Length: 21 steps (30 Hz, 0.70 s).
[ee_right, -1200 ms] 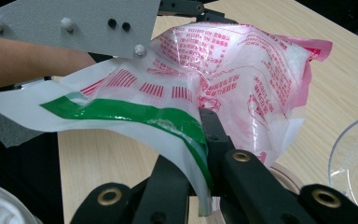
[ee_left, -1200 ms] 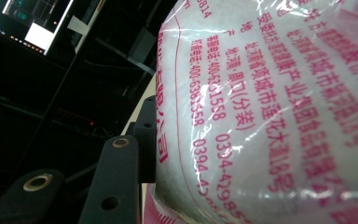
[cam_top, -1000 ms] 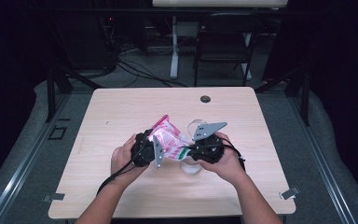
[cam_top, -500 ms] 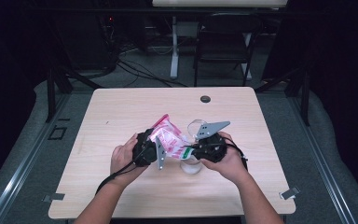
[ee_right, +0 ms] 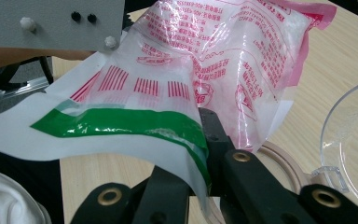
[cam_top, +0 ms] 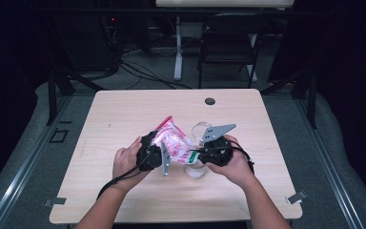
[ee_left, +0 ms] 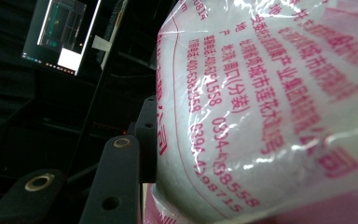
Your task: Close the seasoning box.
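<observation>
The plastic bag of white grains, printed in pink, hung just below the middle of the high view, held up off the table between the two grippers. Its green-edged mouth sagged toward the lower centre of the right gripper view, where the right gripper had its black jaws pinched tight on that edge. The left gripper sat at the bag's left side in the high view; in its own view the bulging bag pressed close against the jaws at the lower left, and it seemed to be gripping the bag, though I could not see the contact itself.

A clear cup stood at the right edge of the right gripper view, just beside the bag, with a pale ring lying on the table below it.

To my eye the risk was a spill. The film looked thin and slippery, so the pinched edge could slide out of the jaws. The slack mouth could also fold and send the grains past the cup's rim.
</observation>
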Each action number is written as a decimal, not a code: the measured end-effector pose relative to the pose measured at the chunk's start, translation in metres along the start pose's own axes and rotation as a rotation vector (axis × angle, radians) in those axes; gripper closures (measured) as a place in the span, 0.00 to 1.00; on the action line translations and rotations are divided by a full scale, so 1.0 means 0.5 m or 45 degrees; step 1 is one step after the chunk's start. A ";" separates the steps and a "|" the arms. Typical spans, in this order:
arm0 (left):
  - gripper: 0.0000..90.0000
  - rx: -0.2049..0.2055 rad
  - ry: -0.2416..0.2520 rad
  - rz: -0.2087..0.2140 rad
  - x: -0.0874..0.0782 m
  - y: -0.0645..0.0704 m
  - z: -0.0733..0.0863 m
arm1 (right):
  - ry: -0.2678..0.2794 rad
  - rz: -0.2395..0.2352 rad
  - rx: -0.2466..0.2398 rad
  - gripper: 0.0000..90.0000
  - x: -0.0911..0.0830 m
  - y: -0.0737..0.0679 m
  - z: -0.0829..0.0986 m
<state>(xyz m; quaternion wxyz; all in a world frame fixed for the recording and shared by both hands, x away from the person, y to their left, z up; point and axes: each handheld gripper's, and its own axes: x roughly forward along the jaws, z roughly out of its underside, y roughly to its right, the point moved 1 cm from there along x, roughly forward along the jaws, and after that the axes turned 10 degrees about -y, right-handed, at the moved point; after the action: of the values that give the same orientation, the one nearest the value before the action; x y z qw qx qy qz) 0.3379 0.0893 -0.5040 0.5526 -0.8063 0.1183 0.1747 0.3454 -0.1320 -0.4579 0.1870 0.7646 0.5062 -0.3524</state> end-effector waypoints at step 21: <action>0.70 0.105 0.004 -0.104 -0.015 -0.001 -0.013 | -0.009 0.012 0.005 1.00 -0.004 0.005 0.006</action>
<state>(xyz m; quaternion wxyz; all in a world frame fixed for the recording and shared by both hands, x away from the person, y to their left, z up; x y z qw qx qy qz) 0.3324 0.0835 -0.4984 0.5919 -0.7872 0.0933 0.1456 0.3463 -0.1362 -0.4587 0.1890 0.7660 0.5012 -0.3553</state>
